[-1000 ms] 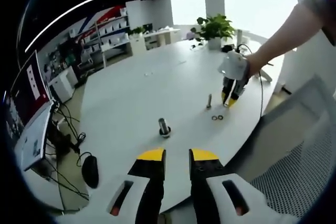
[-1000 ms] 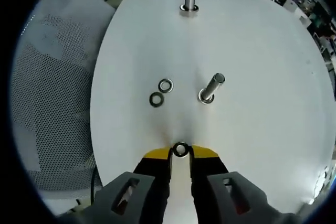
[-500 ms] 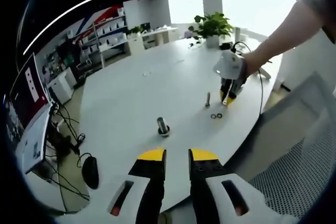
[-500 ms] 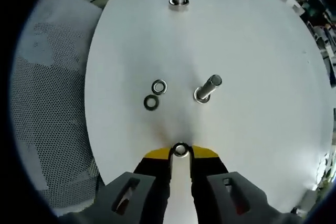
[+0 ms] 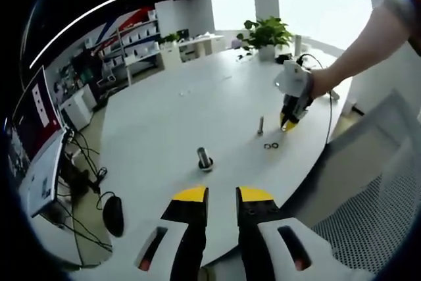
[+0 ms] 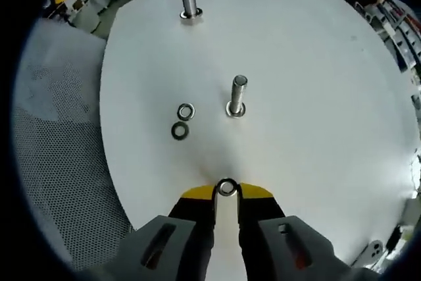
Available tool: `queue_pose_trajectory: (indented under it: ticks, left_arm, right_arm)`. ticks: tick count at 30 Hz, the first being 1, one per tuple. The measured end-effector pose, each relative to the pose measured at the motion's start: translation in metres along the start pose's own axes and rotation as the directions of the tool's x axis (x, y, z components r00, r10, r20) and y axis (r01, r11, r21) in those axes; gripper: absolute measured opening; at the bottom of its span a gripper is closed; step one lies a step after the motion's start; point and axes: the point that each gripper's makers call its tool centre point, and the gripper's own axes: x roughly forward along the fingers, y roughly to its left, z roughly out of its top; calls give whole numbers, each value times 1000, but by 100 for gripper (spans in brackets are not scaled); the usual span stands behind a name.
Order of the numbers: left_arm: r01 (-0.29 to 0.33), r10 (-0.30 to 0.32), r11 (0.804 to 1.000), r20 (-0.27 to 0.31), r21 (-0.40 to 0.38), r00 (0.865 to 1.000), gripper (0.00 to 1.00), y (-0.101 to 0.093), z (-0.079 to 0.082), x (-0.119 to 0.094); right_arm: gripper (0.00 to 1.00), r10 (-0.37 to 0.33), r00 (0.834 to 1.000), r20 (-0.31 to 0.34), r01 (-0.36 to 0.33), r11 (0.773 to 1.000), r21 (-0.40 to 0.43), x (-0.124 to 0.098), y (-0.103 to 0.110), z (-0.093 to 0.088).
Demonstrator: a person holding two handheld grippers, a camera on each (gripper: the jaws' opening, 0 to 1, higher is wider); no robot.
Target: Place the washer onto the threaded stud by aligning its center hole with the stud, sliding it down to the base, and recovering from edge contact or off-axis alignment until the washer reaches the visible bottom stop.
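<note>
Two loose steel washers [image 6: 182,120] lie flat and ring-shaped on the smooth white table [image 6: 316,97], just left of the slim threaded stud [image 6: 237,95], while the right gripper [image 6: 226,192] pinches a third washer [image 6: 227,187] between its yellow tips. Since a moment ago the stud reads more upright and nearer centre in the right gripper view. The left gripper [image 5: 222,195] hangs back with jaws slightly parted, holding nothing, near the thicker stud [image 5: 205,159].

The left claw [image 5: 222,194] hangs over the near edge of the white counter [image 5: 164,116], its jaws slightly parted with nothing between them. Farther off, the right claw [image 5: 287,124] hovers just beside a thin upright stud [image 5: 261,125] and two loose washers [image 5: 271,145]; a thicker stud [image 5: 204,159] stands nearer.
</note>
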Motion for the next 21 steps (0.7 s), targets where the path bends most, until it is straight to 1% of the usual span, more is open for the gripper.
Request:
queue_pose_trajectory:
  ticks: [3,7,11,15,19,21]
  left_arm:
    - [-2,2,1000,12,-13,1000,14,1,1,-1]
    - [0,0,1000,15,-15,1000,14,1,2,-1]
    - [-9,9,1000,24,-16,1000,14,3,4,-3]
    - [-19,19,1000,38,-17,999,15,5,6,-3]
    - [-16,16,1000,31,-6,999,15,4,5,-3]
    - [-16,16,1000,32,-9,999,15,5,6,-2]
  right_arm:
    - [14,-6,1000,18,6,1000,-16,-7,-3,5]
    - [14,-6,999,38,7,999,-38,-16,-5,15]
    - [14,-13,995,95,16,999,-34,-25,-7,32]
    - [14,-26,991,133,33,998,-53,-33,-9,45]
    - [14,-18,986,166,25,999,-42,-39,-10,57]
    - [14,-22,983,182,31,998,-47,-41,-11,63]
